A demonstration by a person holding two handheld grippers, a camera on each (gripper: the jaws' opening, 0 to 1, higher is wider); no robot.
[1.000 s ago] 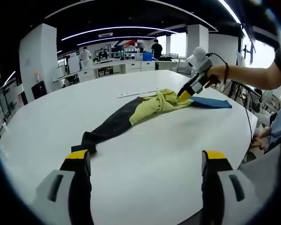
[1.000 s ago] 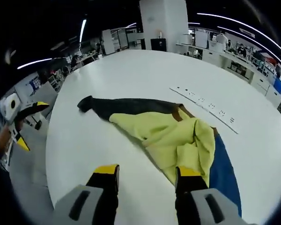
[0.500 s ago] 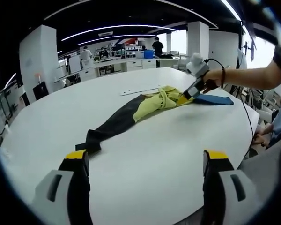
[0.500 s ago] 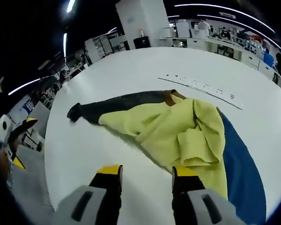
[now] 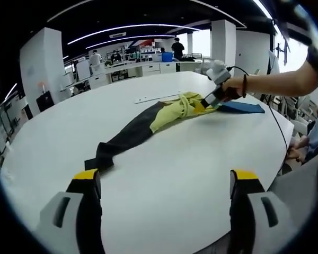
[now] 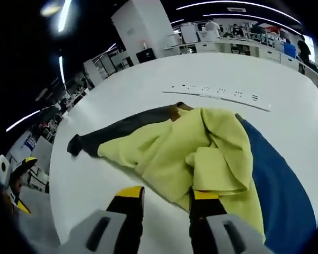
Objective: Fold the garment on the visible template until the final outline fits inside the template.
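At the garment's yellow edge, the right hand-held gripper pinches narrowly; the left hand-held gripper hovers wide, empty.

The left gripper is held low and level, its two yellow-tipped jaws set wide apart with nothing between them. The right gripper points downward, its jaws close together with a narrow gap, the right jaw touching cloth. In the left gripper view, a bare forearm reaches in from the right, the hand gripping the right gripper's handle.
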